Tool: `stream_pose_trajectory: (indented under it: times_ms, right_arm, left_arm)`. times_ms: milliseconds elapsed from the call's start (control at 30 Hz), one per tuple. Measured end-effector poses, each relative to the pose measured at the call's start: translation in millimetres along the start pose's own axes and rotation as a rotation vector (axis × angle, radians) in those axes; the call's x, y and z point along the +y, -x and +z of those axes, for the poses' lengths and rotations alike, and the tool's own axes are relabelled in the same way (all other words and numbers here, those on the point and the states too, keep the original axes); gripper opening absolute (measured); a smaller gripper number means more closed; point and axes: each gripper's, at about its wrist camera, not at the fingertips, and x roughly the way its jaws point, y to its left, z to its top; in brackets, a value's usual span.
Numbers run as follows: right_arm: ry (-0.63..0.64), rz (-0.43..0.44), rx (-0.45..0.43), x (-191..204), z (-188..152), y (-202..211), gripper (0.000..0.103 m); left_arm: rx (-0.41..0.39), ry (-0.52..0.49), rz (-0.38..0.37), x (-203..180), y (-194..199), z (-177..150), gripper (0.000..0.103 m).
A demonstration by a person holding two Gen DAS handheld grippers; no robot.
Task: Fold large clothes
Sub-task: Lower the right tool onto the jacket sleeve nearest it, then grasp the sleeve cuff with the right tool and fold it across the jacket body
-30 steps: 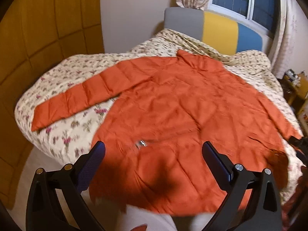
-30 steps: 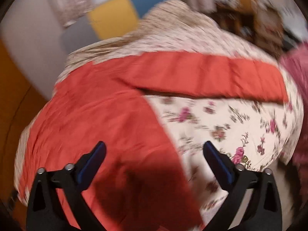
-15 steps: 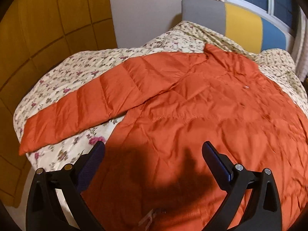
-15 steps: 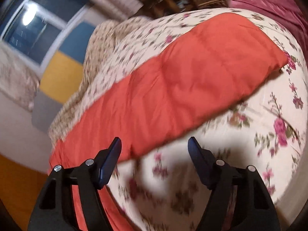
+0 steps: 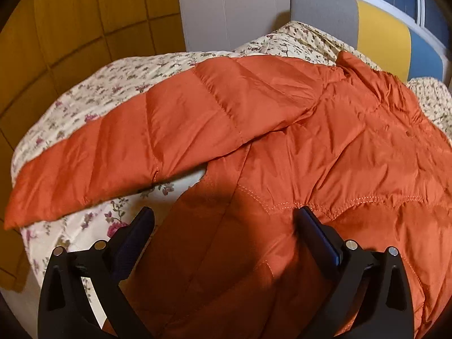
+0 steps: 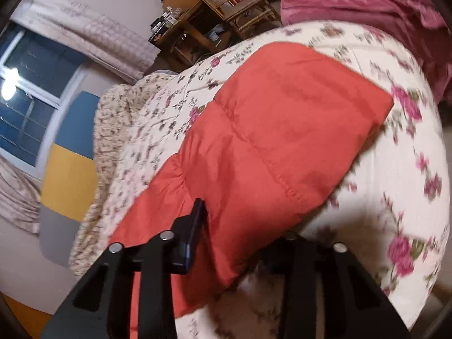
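An orange padded jacket lies spread flat on a floral bedspread. Its left sleeve stretches out to the left. My left gripper is open and sits low over the jacket's side below the armpit; its right finger presses the fabric. In the right wrist view the other sleeve lies across the bedspread. My right gripper straddles this sleeve's edge: the left finger lies on top, the right finger is hidden under the fabric. The jaws have narrowed around the sleeve.
A grey, yellow and blue headboard stands behind the bed under a window. An orange panelled wall is at the left. A wooden desk and chair and a pink quilt lie beyond the bed's right side.
Both grippers have come down close to the jacket. The left one moved toward the armpit area. The right one reached the sleeve and its jaws narrowed around the sleeve's edge.
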Motion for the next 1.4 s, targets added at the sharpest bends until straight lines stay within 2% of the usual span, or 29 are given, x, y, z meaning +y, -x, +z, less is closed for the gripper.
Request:
stream_pose_trajectory:
  times_ms: [67,133,267,367,467,667,833,1033,1233,1333,1400]
  right_arm:
    - [0.084,-0.044,-0.026,16,1,-4,0.017]
    - [0.173,-0.075,-0.068,35,-3,-3,0.014]
    - [0.427,-0.062,-0.188,90,-29,10,0.013]
    - [0.63,-0.018,-0.273,135,-62,20,0.011]
    - [0.811,0.035,-0.32,173,-102,26,0.011]
    - [1.18,0.15,-0.431,216,-197,41,0.009]
    - [1.381,0.236,-0.439,235,-264,35,0.008]
    - [1.578,0.32,-0.443,242,-322,21,0.007]
    - [1.794,0.48,-0.417,234,-373,28,0.006]
    - [1.898,0.556,-0.369,234,-394,21,0.006]
    - [1.978,0.576,-0.294,236,-409,8,0.006]
  left_arm:
    - [0.003,0.006,-0.008,0,-2,-1,0.1]
    - [0.007,0.011,-0.015,1,-3,0,0.1]
    - [0.009,0.018,-0.023,1,-6,-1,0.1]
    - [0.005,0.026,-0.031,3,-6,-3,0.1]
    - [0.0,0.027,-0.03,3,-6,-4,0.1]
    - [-0.008,0.026,-0.022,2,-5,-4,0.1]
    - [-0.013,0.026,-0.019,2,-5,-4,0.1]
    - [-0.019,0.026,-0.014,1,-5,-5,0.1]
    - [-0.027,0.021,-0.001,0,-4,-5,0.1]
    - [-0.027,0.02,0.0,0,-5,-5,0.1]
    - [-0.027,0.02,0.0,0,-5,-5,0.1]
